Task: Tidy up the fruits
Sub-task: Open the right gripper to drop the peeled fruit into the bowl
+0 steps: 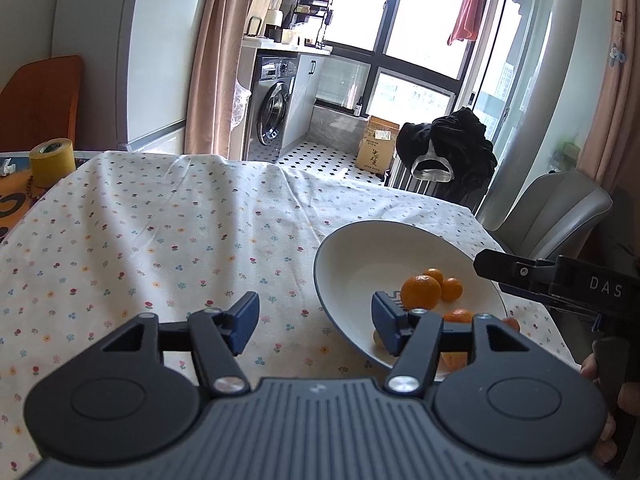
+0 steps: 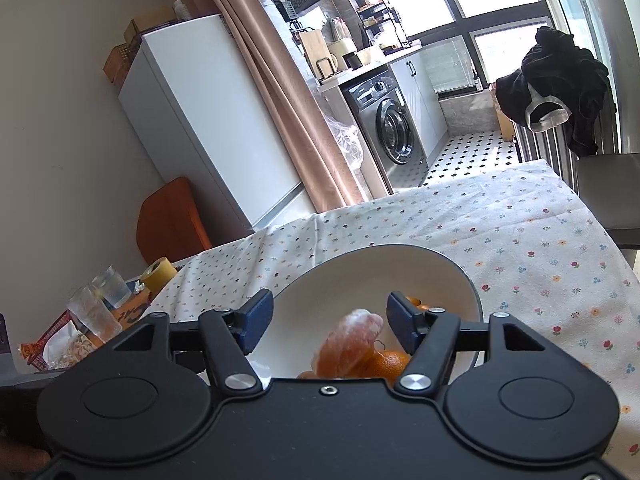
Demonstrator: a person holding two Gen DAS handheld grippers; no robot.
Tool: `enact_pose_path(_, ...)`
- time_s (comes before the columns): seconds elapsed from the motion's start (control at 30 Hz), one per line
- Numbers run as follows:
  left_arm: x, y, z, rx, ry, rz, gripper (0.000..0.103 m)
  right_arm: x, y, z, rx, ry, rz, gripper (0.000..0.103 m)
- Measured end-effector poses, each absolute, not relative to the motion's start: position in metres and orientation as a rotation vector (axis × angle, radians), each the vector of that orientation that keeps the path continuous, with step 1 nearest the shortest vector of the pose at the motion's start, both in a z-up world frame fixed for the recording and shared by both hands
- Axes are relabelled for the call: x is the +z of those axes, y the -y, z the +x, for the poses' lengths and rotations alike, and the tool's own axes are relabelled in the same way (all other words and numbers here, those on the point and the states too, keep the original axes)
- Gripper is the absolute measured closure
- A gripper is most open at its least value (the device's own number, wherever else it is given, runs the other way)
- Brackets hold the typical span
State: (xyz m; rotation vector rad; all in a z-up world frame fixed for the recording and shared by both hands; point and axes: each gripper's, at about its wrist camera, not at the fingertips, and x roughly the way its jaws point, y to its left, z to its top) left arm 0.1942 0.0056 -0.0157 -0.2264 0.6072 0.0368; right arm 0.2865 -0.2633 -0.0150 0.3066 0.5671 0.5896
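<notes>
A white bowl (image 1: 360,252) with a dark rim stands on the floral tablecloth and holds several small oranges (image 1: 420,291). My left gripper (image 1: 314,322) is open and empty, its right finger over the bowl's near rim. My right gripper (image 2: 328,322) is open above the same bowl (image 2: 320,300). A blurred peeled orange (image 2: 350,344) shows between its fingers, free of both pads, above whole oranges (image 2: 390,362). The right gripper's body (image 1: 560,280) shows at the right edge of the left wrist view.
A yellow tape roll (image 1: 52,162) stands at the table's far left. Glasses (image 2: 108,288) and snack packets lie at the left in the right wrist view. A grey chair (image 1: 552,212) stands at the far right corner. The floral tablecloth (image 1: 180,232) covers the table.
</notes>
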Motion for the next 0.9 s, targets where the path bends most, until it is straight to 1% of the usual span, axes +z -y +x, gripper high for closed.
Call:
enact_pose_path(0.07,-0.017,-0.006,0.192,0.037,-0.609,-0.226,0.038,-0.014,0.262,0.283,0.601,-0.566,0.300,0.033)
enact_pose_path(0.53,-0.019,-0.007,0.170,0.064,-0.614,-0.229,0.027,-0.016,0.270,0.264,0.596,-0.584,0.297,0.032)
enact_pose_path(0.77,-0.021,-0.003,0.157,0.077,-0.621,-0.217,0.016,-0.016,0.275,0.249,0.592,-0.593,0.291,0.029)
enact_pose_path(0.9,-0.024,-0.003,0.150,0.080,-0.630,-0.219,0.015,-0.015,0.276,0.240,0.599,-0.590,0.284,0.020)
